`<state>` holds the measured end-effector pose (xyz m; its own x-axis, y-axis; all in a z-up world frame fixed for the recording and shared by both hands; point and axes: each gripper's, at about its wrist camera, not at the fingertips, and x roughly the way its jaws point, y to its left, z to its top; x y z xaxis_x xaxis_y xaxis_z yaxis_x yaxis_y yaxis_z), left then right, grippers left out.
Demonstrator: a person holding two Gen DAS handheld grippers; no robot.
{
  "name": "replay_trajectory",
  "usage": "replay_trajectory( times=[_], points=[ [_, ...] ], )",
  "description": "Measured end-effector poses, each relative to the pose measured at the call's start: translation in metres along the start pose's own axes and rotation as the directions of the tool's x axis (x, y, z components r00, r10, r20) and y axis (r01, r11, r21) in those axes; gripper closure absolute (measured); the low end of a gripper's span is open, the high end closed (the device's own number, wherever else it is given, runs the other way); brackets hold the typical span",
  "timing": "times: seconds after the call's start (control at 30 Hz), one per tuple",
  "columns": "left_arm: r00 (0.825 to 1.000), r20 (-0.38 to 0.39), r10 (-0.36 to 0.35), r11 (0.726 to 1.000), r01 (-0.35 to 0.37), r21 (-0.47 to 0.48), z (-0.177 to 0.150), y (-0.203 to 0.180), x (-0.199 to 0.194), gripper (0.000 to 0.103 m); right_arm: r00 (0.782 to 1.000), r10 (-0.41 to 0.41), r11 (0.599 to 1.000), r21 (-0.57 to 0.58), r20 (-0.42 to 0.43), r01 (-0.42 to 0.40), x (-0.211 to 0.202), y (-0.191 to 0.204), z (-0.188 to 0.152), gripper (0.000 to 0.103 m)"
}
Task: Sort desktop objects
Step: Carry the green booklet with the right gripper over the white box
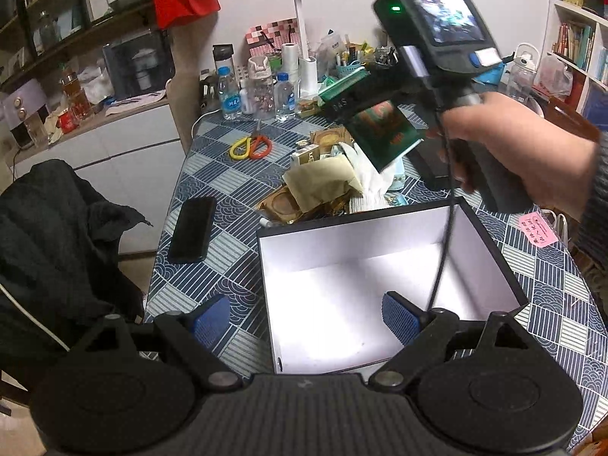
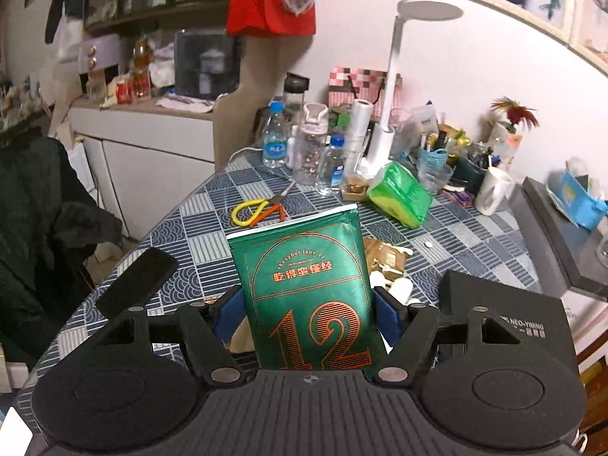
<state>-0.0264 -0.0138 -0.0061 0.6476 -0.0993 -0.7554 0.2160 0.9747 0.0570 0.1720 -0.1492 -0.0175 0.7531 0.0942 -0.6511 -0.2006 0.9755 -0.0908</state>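
- Right gripper is clamped on a green packet printed with a large "12"; its blue pads press the packet's two side edges.
- Left gripper stands apart with nothing between its pads, poised above an open white-lined box on the counter.
- From the left wrist view, a hand carries the right gripper and the packet in the air above the box's far edge.
- Just beyond the box lies a heap of gold wrappers.
- A black phone lies left of the box.
- Farther off, yellow-and-orange scissors lie before the water bottles.
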Motion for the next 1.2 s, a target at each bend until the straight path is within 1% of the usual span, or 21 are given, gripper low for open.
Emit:
replay_trajectory(
  times=[0.17,0.37,0.57,0.73,0.97,1.03,1.13,1.2],
  points=[
    [1.0,0.018,0.004,1.0,-0.003,-0.007,-0.002,-0.001,-0.008,0.0,1.0,0.023,0.999,0.048,-0.005,-0.023,-0.027,-0.009,-0.012,0.034],
    [0.999,0.044,-0.002,1.0,0.003,-0.027,-0.003,-0.002,-0.018,0.0,0.996,0.078,0.991,0.113,-0.032,-0.074,-0.057,-0.018,-0.03,0.034],
    [0.999,0.05,-0.007,0.999,0.009,-0.031,-0.006,-0.005,-0.024,0.0,0.991,0.107,0.984,0.15,-0.075,-0.095,-0.07,-0.023,-0.052,0.034],
    [0.999,0.053,-0.002,1.0,0.004,-0.028,-0.011,-0.006,-0.028,0.0,0.982,0.125,0.972,0.214,-0.138,-0.094,-0.06,-0.029,-0.074,0.034],
    [0.999,0.047,0.015,0.998,-0.012,-0.065,-0.015,0.002,-0.03,0.0,0.961,0.142,0.956,0.285,-0.237,-0.071,-0.033,-0.034,-0.104,0.034],
    [0.999,0.047,0.02,0.997,-0.017,-0.074,-0.015,0.004,-0.03,0.0,0.952,0.147,0.951,0.304,-0.267,-0.062,-0.023,-0.034,-0.113,0.034],
    [0.999,0.047,0.027,0.996,-0.024,-0.083,-0.016,0.007,-0.03,0.0,0.933,0.166,0.94,0.337,-0.32,-0.051,-0.007,-0.034,-0.127,0.034],
    [0.998,0.046,0.032,0.996,-0.028,-0.087,-0.016,0.009,-0.029,0.0,0.923,0.153,0.942,0.335,-0.353,-0.028,0.004,-0.033,-0.134,0.034]
  ],
)
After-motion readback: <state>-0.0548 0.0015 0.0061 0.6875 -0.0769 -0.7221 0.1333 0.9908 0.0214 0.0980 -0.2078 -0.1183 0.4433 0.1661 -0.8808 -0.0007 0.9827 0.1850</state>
